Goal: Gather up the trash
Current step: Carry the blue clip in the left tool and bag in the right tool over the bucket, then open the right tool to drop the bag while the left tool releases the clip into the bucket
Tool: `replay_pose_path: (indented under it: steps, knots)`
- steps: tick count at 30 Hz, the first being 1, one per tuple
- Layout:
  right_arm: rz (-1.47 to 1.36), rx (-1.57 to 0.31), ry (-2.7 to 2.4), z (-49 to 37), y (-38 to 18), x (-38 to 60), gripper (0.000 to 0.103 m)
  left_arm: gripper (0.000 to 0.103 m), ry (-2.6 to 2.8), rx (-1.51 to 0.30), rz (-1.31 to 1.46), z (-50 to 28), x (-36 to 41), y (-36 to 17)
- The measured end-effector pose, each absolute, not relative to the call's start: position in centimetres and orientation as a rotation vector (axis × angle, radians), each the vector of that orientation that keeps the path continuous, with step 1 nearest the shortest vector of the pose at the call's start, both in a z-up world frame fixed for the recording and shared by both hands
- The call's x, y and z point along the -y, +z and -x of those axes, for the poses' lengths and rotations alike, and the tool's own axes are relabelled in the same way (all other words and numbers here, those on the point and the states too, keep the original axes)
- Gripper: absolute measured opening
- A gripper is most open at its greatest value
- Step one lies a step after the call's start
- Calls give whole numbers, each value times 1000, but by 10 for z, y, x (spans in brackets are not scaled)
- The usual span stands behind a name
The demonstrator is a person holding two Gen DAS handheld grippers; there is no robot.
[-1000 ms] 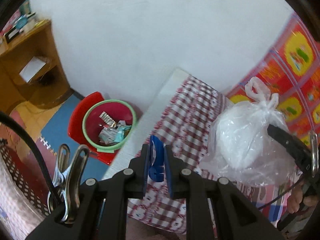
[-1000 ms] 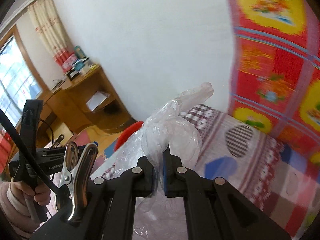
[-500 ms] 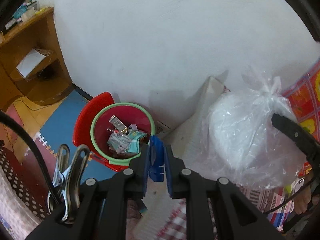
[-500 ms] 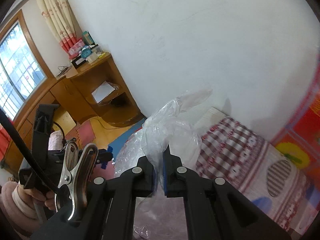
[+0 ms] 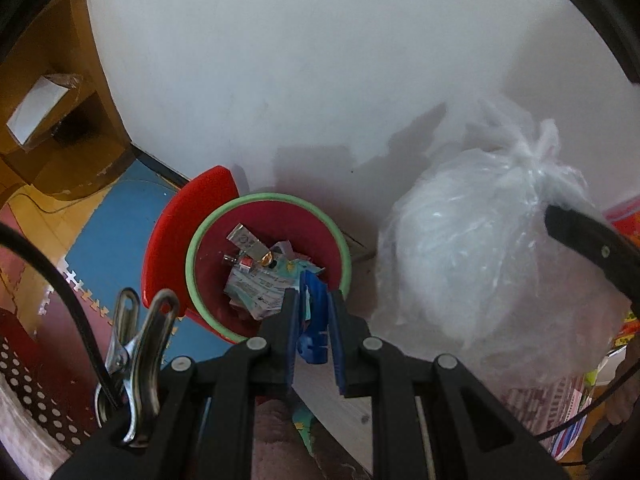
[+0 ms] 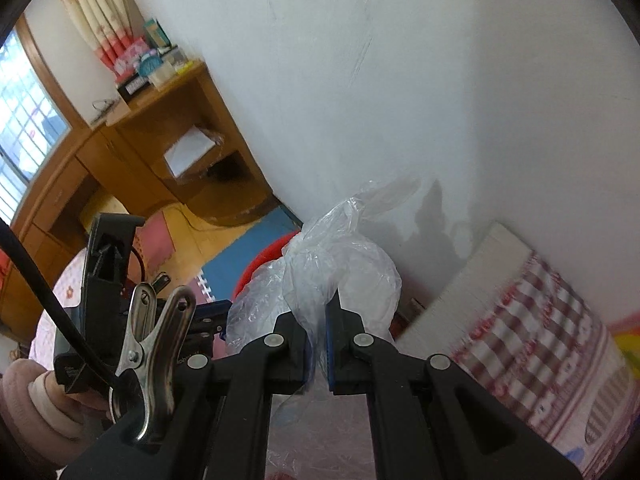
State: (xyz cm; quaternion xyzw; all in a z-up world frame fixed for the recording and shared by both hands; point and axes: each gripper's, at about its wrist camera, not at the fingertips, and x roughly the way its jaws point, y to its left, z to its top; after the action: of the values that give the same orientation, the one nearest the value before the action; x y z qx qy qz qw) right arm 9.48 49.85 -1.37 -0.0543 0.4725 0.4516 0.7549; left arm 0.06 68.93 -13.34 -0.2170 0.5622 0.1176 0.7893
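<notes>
Thin clear plastic bag (image 6: 320,280), knotted at its neck, hangs pinched in the right gripper (image 6: 318,344) fingers beside the green-rimmed red bin (image 5: 268,200). The left gripper (image 5: 314,320) clamps a small blue plastic piece (image 5: 314,336) over it. The slippery film could slide free and spill short.

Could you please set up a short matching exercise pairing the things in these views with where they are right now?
Things:
1. blue clip
2. clear plastic bag
3. red bin
4. white box

Places:
A. on the wooden shelf
B. pinched in the right tongs
C. on the floor by the wall, holding scraps
D. pinched in the left tongs

Pairs: 1-D, 2-B, 3-C, 4-A
</notes>
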Motion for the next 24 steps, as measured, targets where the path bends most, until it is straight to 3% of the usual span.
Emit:
replay_pose_path:
  steps: [24]
  knots:
    - [349, -1290, 931, -132, -124, -615, 6, 15, 291, -1319, 592, -19, -729, -255]
